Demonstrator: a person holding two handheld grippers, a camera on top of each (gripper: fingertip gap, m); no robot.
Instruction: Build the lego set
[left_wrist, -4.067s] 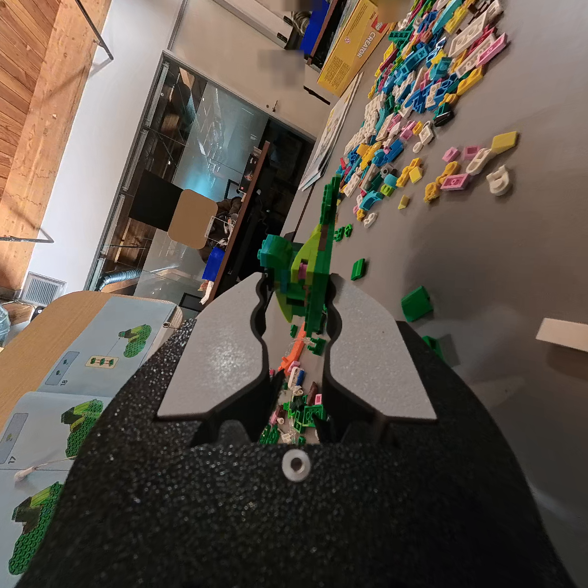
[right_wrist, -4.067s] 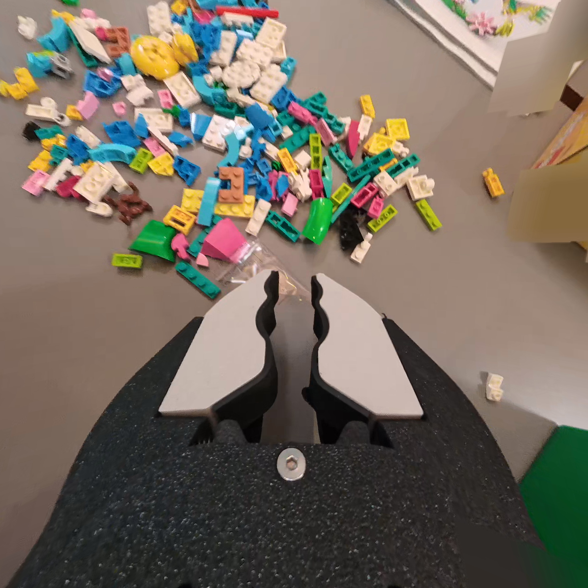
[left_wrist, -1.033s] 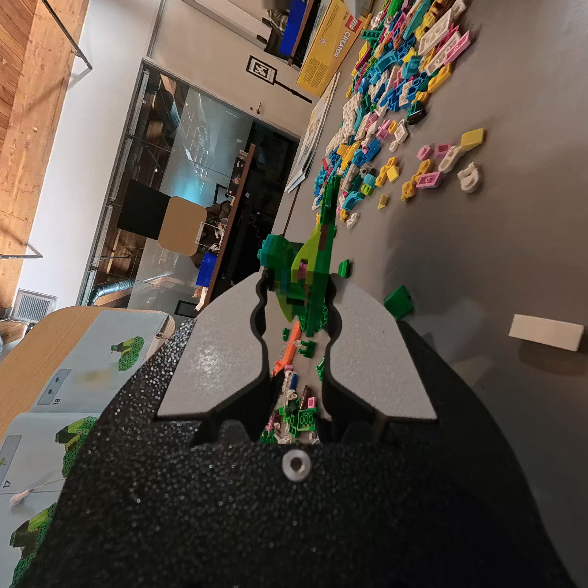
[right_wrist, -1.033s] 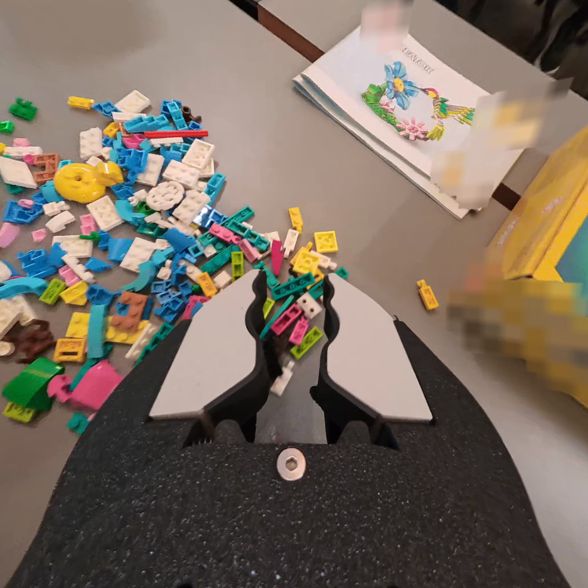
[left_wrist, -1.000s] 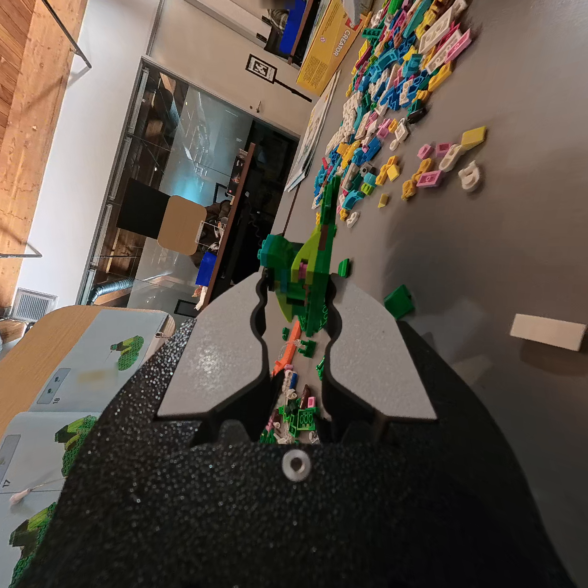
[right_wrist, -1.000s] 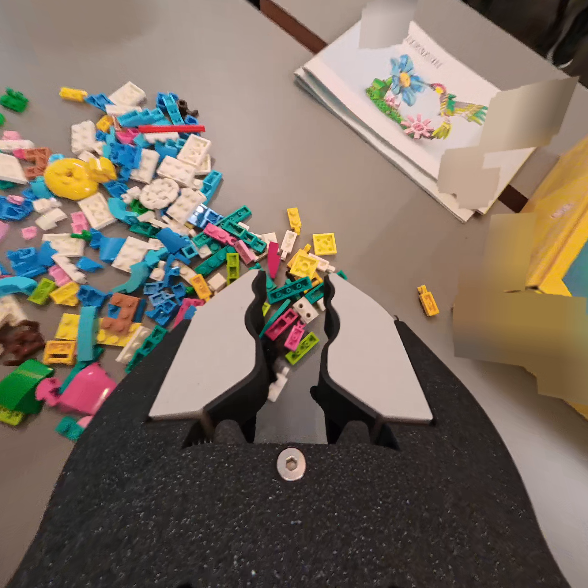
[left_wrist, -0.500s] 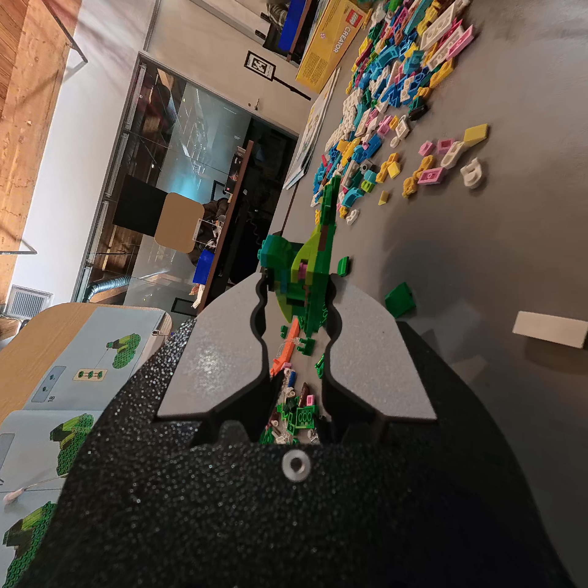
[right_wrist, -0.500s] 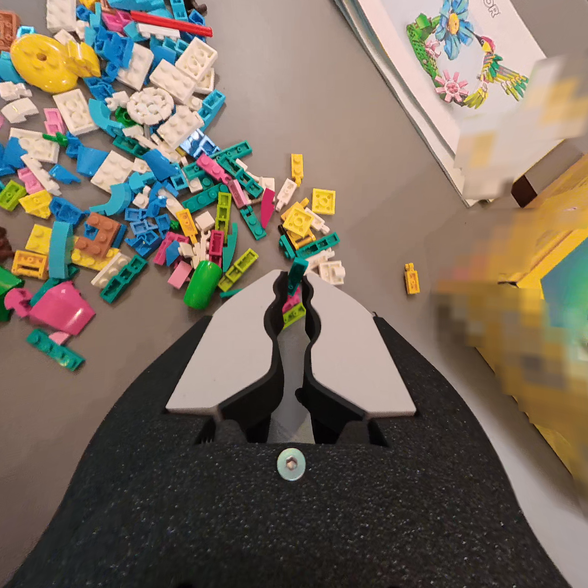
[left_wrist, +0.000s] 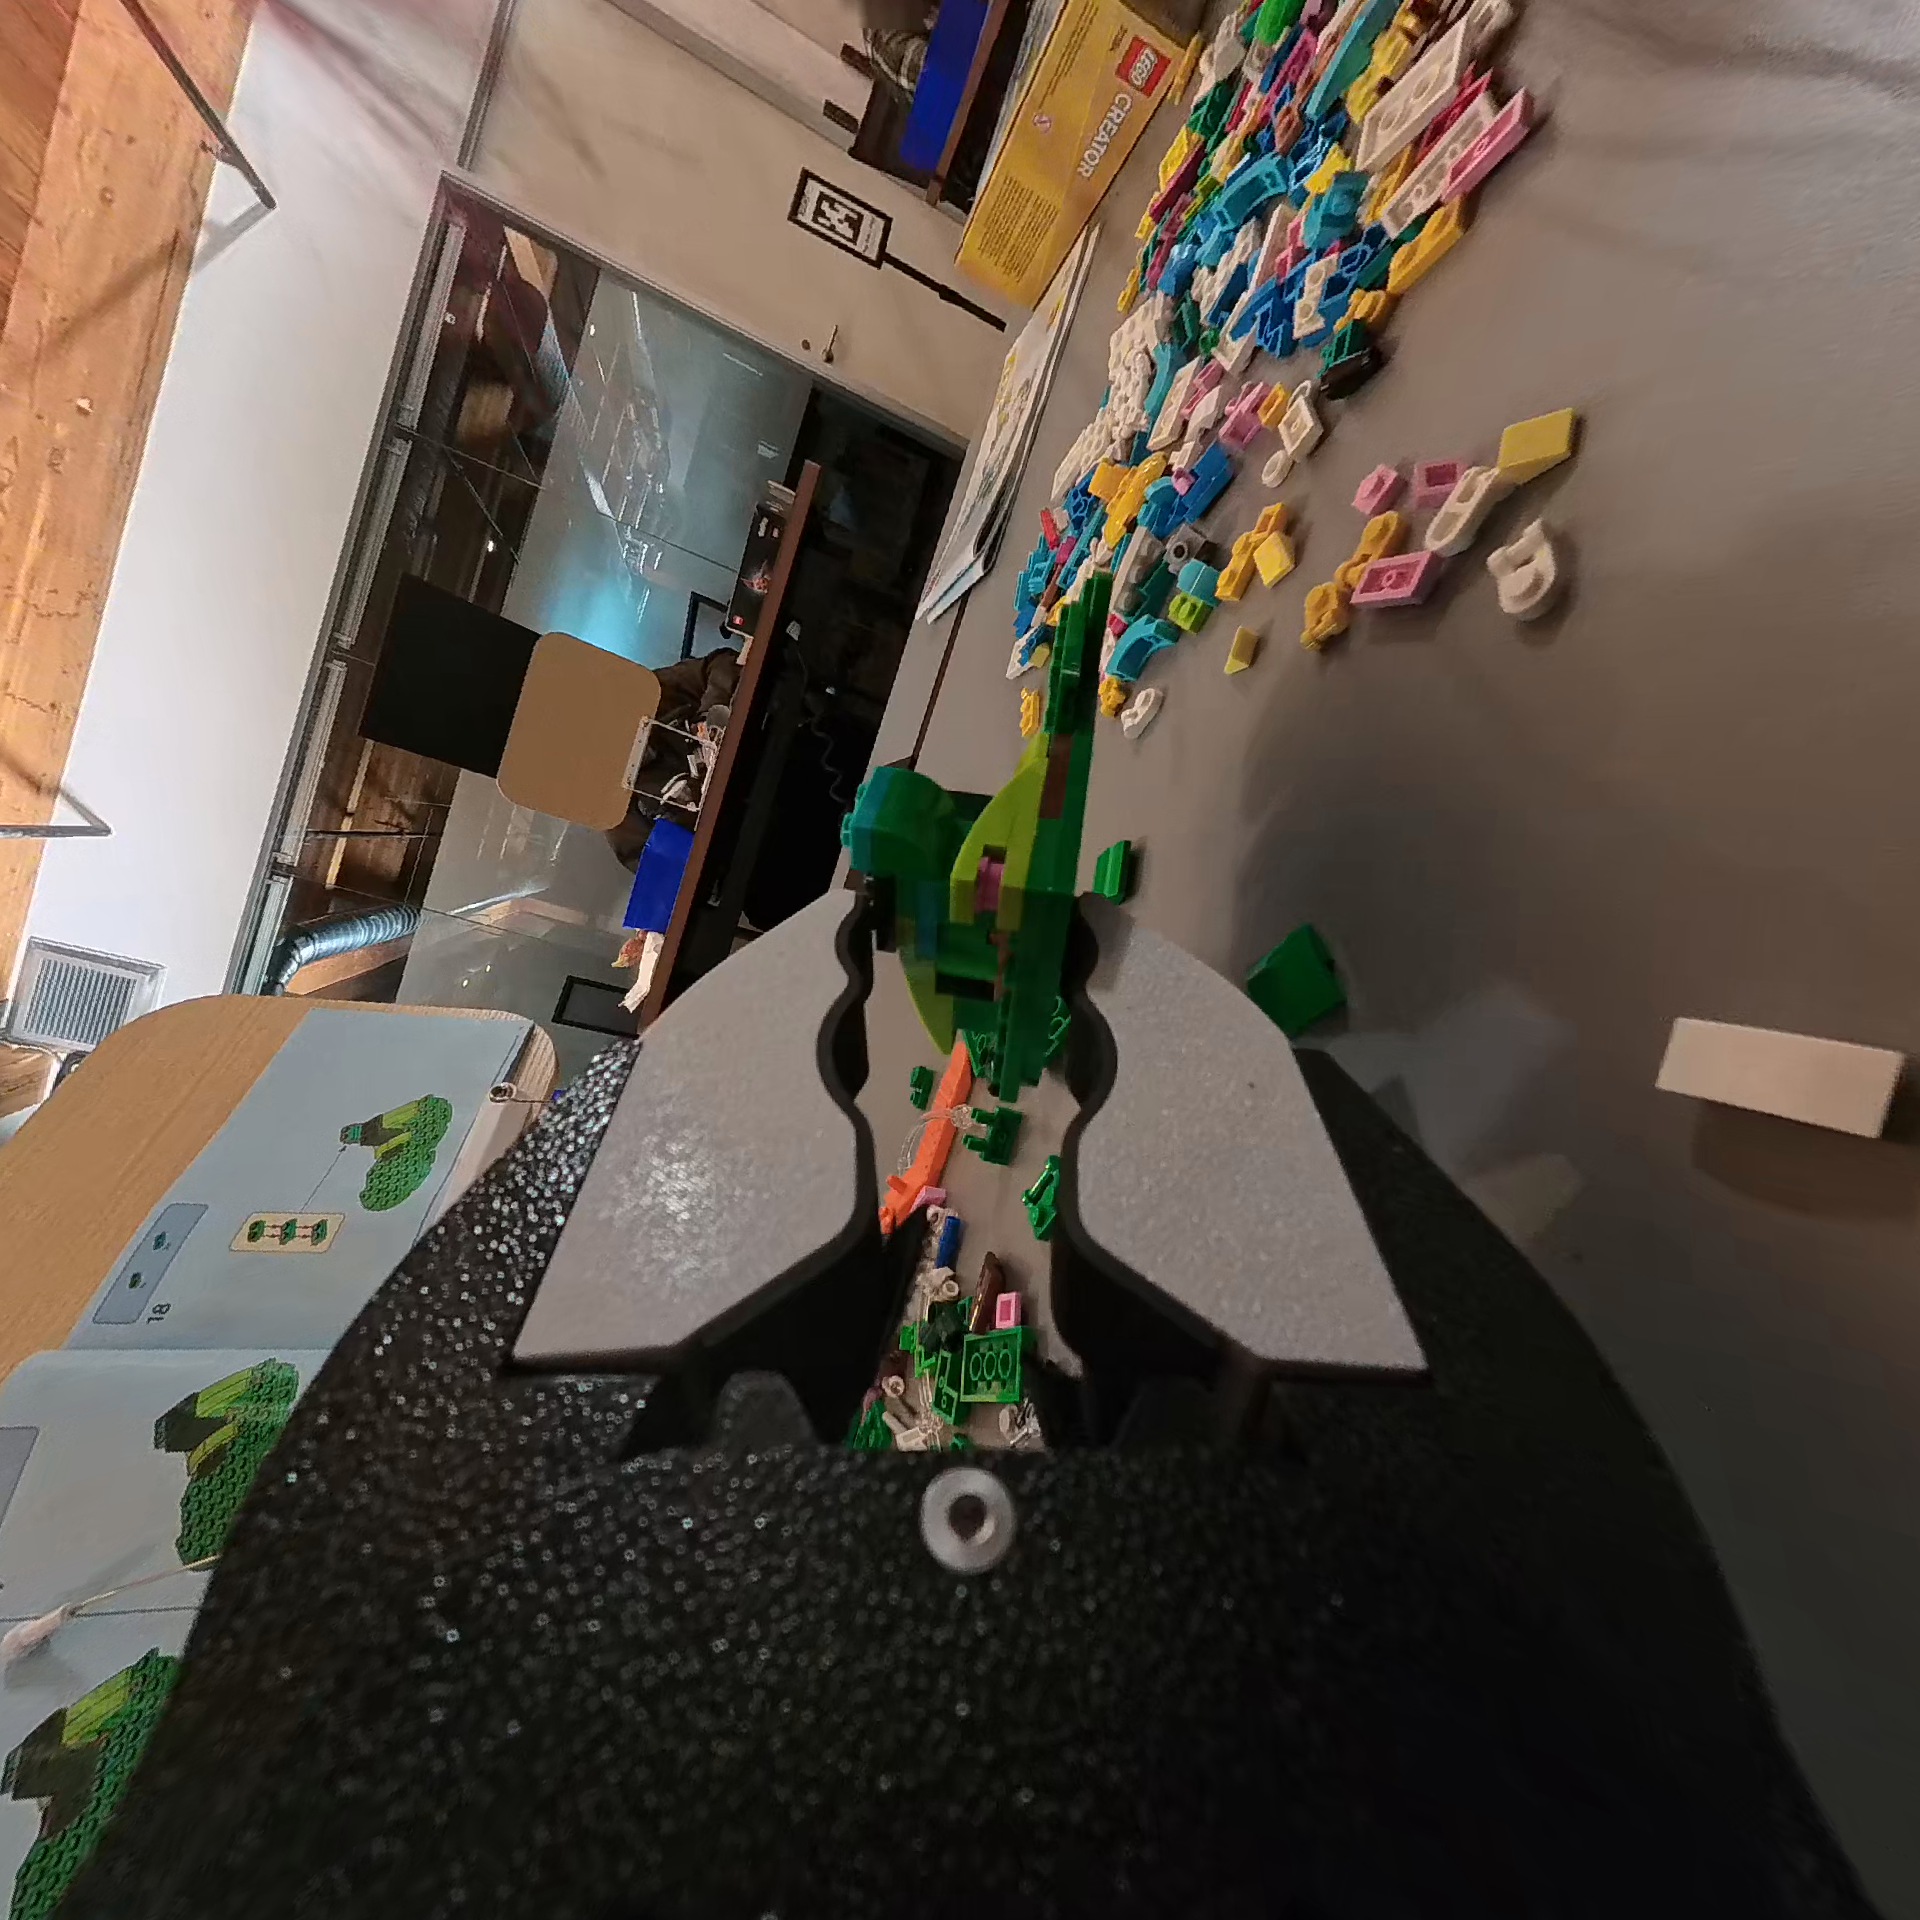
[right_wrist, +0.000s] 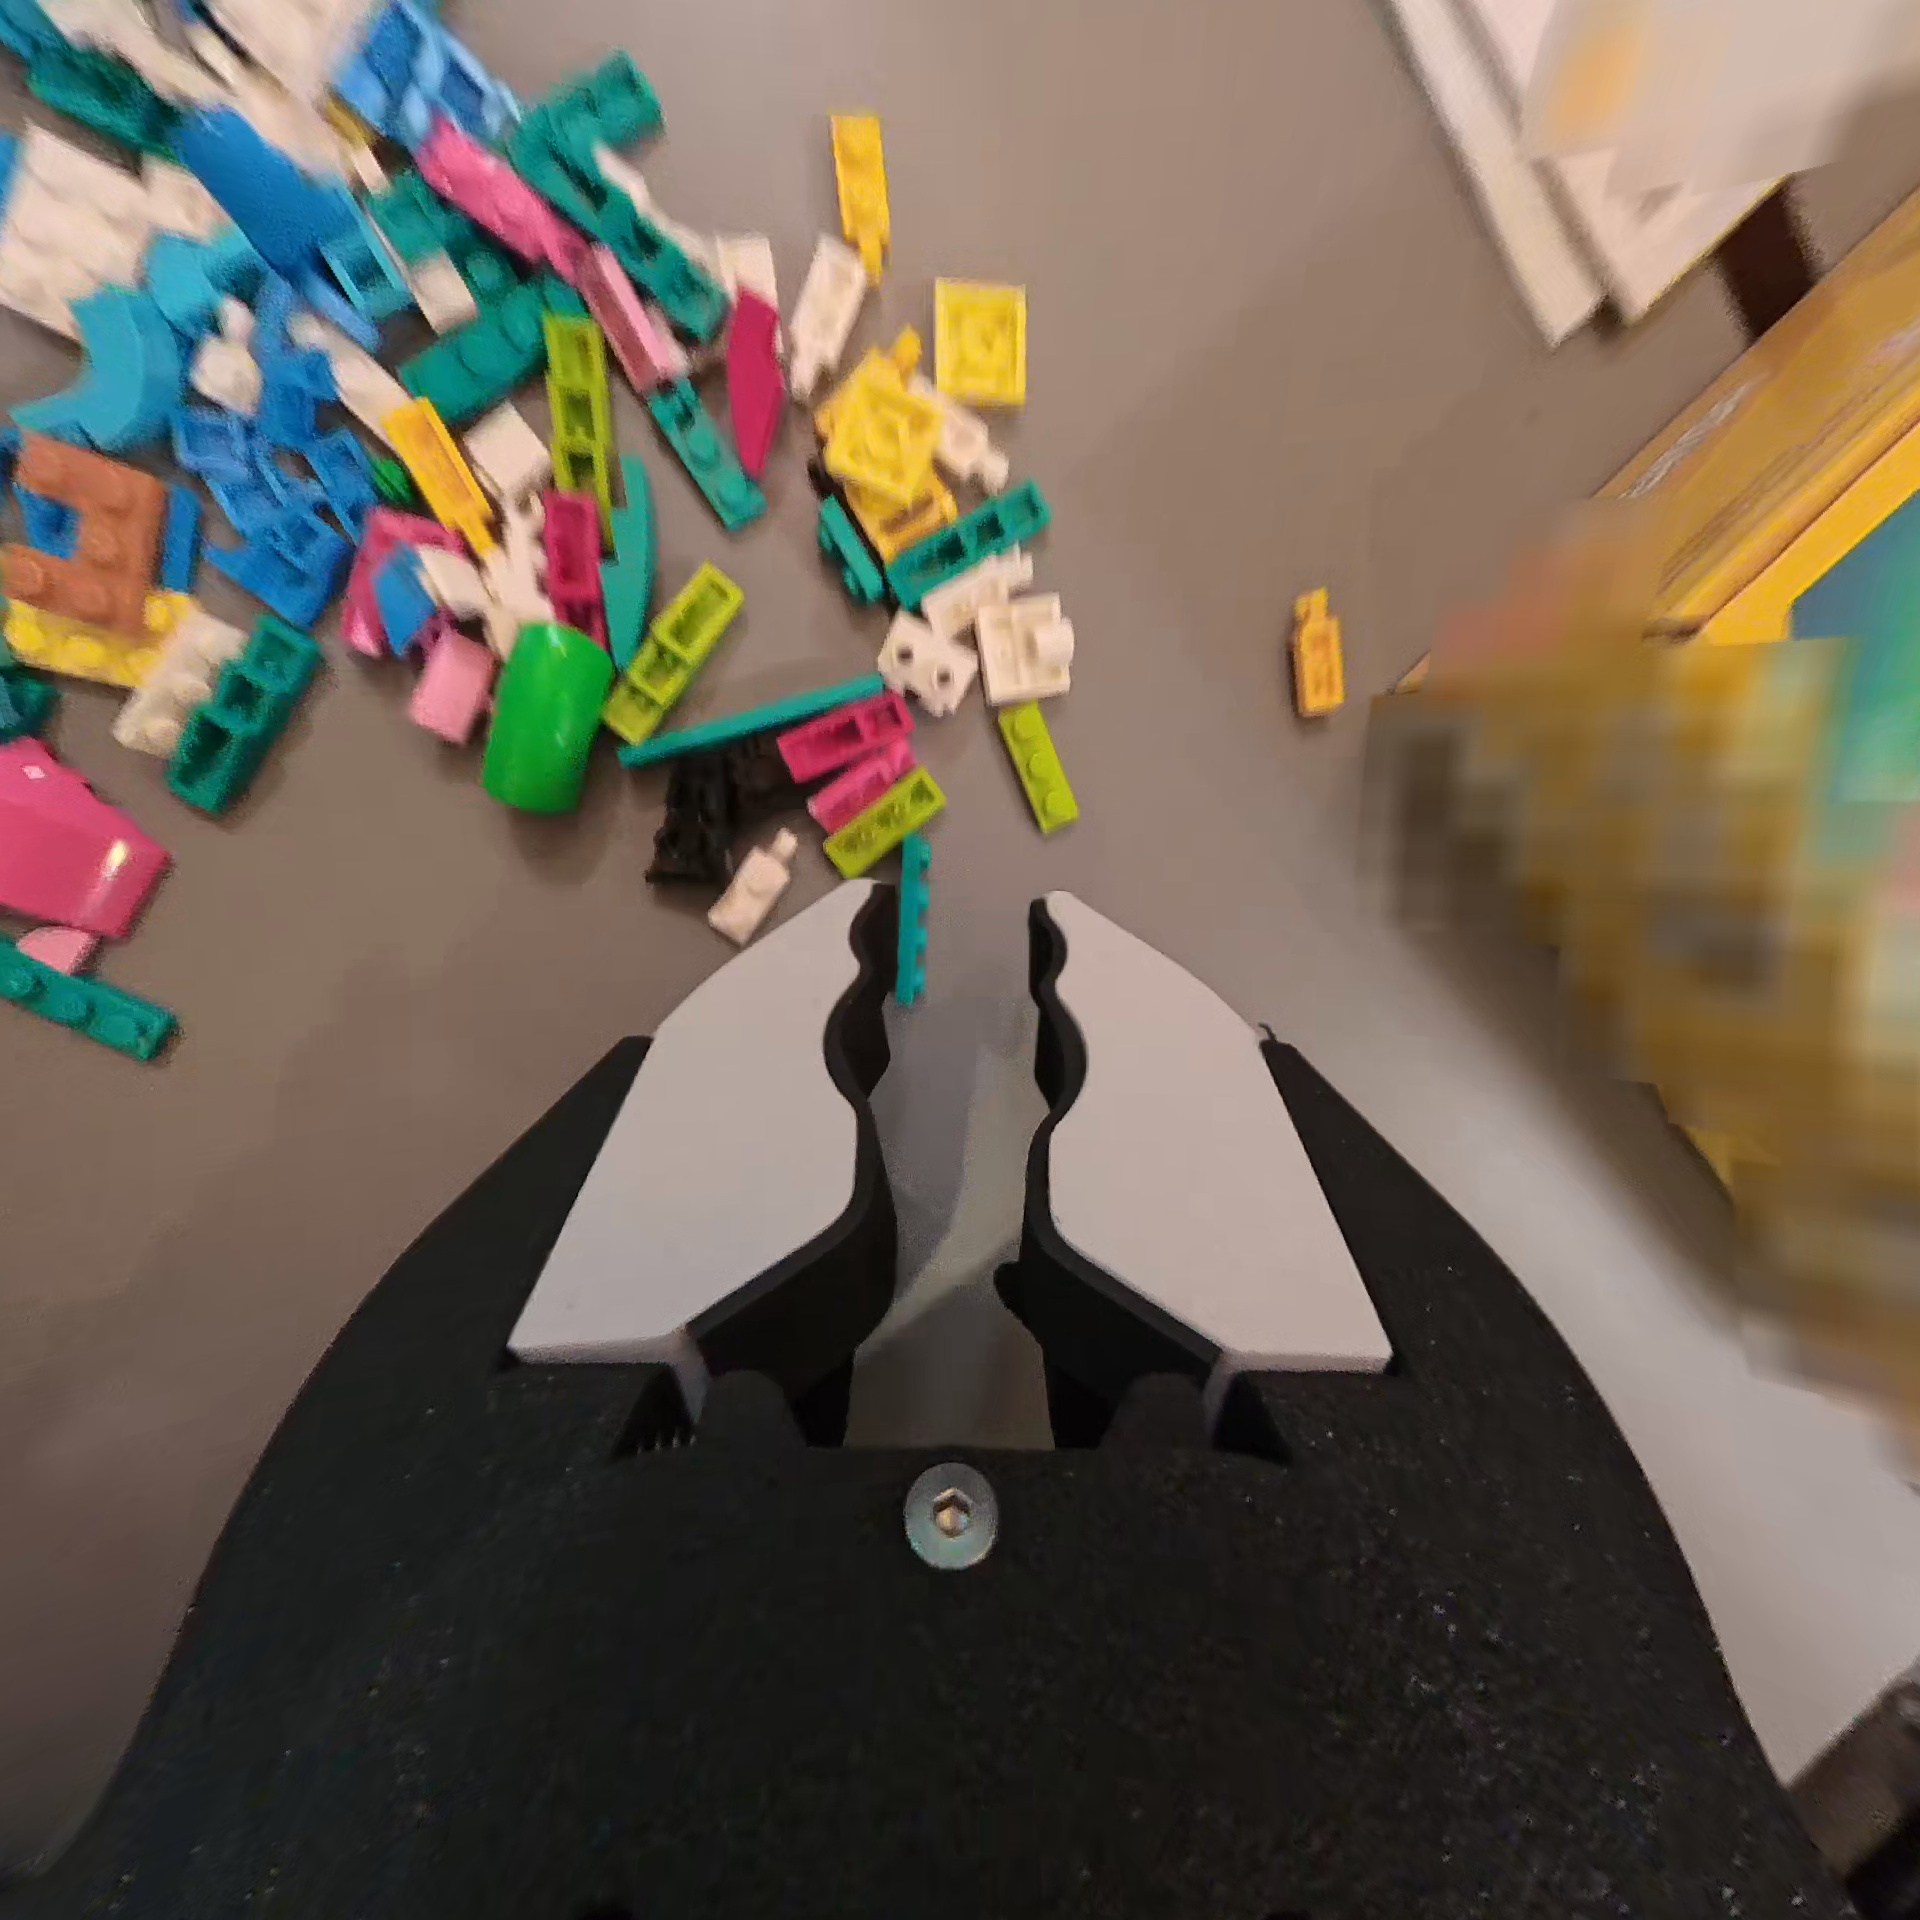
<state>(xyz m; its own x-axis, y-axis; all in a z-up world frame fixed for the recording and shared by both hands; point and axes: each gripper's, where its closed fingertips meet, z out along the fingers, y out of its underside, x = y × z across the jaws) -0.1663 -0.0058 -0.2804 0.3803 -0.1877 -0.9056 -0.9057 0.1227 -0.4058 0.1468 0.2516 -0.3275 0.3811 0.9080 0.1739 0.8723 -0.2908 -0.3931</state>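
Observation:
In the left wrist view my left gripper (left_wrist: 971, 920) is shut on a green lego build (left_wrist: 987, 894) with lime, teal and pink parts, held tilted over the grey table (left_wrist: 1558, 831). In the right wrist view my right gripper (right_wrist: 961, 909) is open just in front of the loose brick pile (right_wrist: 582, 468). A thin teal plate (right_wrist: 914, 914) stands on edge against the inner side of its left fingertip (right_wrist: 831, 935), apart from the right fingertip. Pink and lime plates (right_wrist: 862, 774) and a black piece (right_wrist: 707, 810) lie just ahead of the tips.
The yellow set box (right_wrist: 1766, 436) and a white booklet (right_wrist: 1538, 208) lie right of my right gripper. An open instruction booklet (left_wrist: 260, 1226) lies on a wooden surface at my left. Small green parts (left_wrist: 966, 1361), an orange piece (left_wrist: 930, 1143) and a white block (left_wrist: 1777, 1086) lie on the table. About 40 centimetres separates my left fingertips from my right. Between my left fingertips and the white block (left_wrist: 1777, 1086) there is roughly 9 centimetres.
My right gripper shut on the teal plate in the pile, drew back toward the near side, and its jaws now stand apart. My left gripper has kept hold of the green build, almost still.

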